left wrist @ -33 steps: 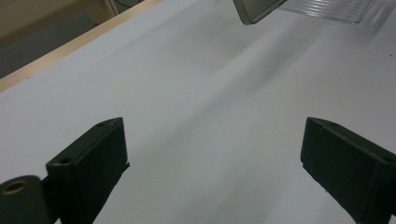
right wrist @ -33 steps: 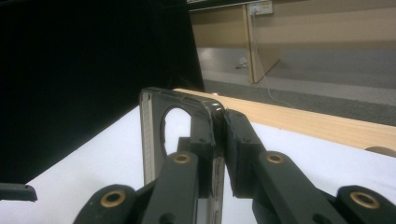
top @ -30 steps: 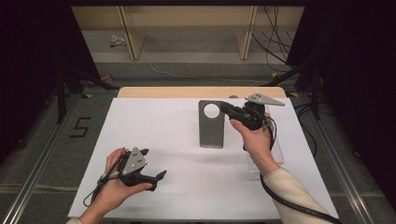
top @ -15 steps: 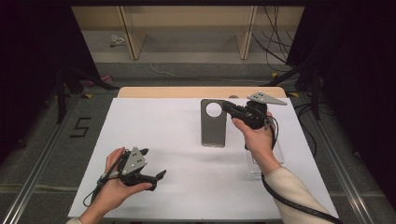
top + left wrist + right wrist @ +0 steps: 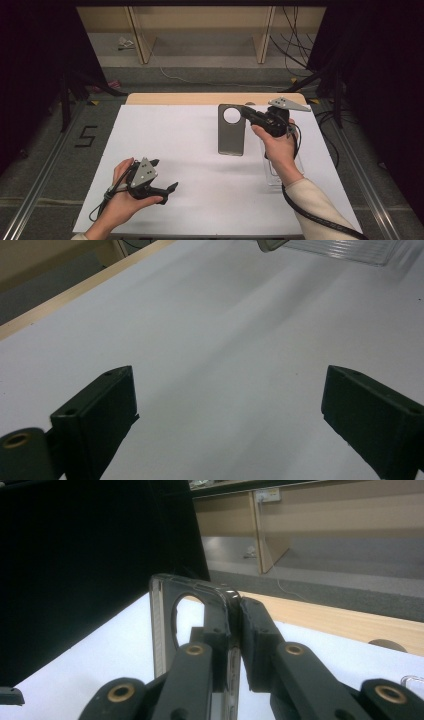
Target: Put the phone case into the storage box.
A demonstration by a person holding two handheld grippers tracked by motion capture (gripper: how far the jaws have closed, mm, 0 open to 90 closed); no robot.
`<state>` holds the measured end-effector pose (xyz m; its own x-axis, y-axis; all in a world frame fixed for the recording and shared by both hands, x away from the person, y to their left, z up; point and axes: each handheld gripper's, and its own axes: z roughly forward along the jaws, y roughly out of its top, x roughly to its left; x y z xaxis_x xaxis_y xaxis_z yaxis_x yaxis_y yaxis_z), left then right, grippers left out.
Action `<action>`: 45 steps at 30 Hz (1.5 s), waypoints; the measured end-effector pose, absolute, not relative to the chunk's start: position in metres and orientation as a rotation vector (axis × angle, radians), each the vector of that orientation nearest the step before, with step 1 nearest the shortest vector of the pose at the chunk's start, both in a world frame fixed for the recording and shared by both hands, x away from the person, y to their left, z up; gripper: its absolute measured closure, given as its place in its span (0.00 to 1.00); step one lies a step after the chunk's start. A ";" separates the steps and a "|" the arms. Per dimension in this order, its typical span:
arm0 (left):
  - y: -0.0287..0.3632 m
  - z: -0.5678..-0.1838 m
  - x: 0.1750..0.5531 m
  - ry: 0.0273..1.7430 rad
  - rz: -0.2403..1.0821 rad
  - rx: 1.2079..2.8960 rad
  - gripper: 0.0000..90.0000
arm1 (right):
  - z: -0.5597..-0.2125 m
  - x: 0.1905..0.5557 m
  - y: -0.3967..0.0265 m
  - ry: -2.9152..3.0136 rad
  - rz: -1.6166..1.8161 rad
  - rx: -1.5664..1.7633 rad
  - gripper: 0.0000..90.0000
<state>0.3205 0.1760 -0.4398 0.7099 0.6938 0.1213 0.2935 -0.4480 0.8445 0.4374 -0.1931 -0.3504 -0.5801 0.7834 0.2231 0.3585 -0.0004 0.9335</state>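
The right hand-held gripper [image 5: 246, 111] is pinched tight on the top right corner of a flat grey metal plate [image 5: 231, 137]. In the right gripper view the two black jaws press on the thin edge of the metal plate [image 5: 165, 625], one on each side, with nothing else between them. The plate hangs down from the grip – its long side runs from far to near, and its round hole [image 5: 231, 115] sits at the far end, just left of the jaws. So the plate lies to the left of this hand and below it, over the white counter [image 5: 190, 150].

Just to the right, near the person's right wrist, a clear plastic tray [image 5: 280, 175] lies flat on the counter. It is close to the plate's near end, so this is the hand that can reach it best.

The left hand-held gripper [image 5: 165, 187] is well apart, at the near left of the counter. Its jaws stand wide and hold nothing – in the left gripper view there is bare white counter [image 5: 225, 365] between them.
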 end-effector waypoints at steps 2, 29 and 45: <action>0.176 -0.440 0.320 0.755 0.580 2.040 0.08 | -0.350 0.438 -0.194 1.919 1.605 1.180 0.92; 0.176 -0.440 0.321 0.755 0.582 2.040 0.08 | -0.344 0.440 -0.208 1.866 1.591 1.190 0.92; 0.176 -0.440 0.321 0.756 0.580 2.039 0.08 | -0.343 0.441 -0.214 1.843 1.584 1.200 0.92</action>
